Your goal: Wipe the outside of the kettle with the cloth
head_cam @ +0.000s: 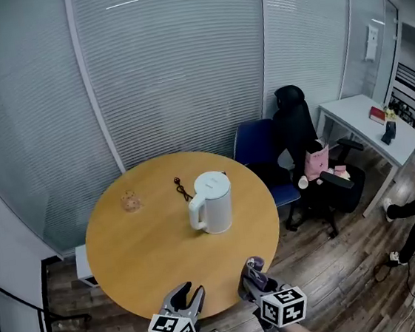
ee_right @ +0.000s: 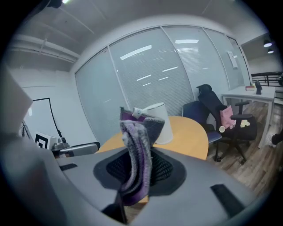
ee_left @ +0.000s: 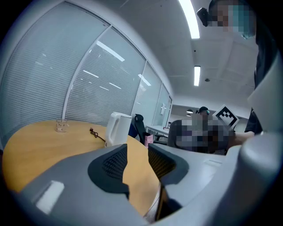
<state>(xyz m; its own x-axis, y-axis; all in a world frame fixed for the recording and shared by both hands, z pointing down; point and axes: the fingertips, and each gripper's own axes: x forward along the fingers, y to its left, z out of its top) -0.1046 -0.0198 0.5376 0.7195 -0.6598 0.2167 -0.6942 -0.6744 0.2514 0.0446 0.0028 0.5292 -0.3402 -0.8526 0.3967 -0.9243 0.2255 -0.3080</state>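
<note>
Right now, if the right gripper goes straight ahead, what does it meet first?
Probably the kettle, which stands straight beyond the cloth that the right gripper holds. Nothing else shows between them, but depth is unclear.

1 kettle (head_cam: 212, 202), 1 cloth (head_cam: 256, 264) — 2 claws (head_cam: 188, 295) (head_cam: 250, 277).

The kettle (head_cam: 212, 202) is white, the worktop (head_cam: 127, 245) is yellow-brown, the cloth (ee_right: 136, 152) is purple and grey, one chair (head_cam: 256, 145) is blue, and the floor (head_cam: 339, 273) has brown wood stripes.
</note>
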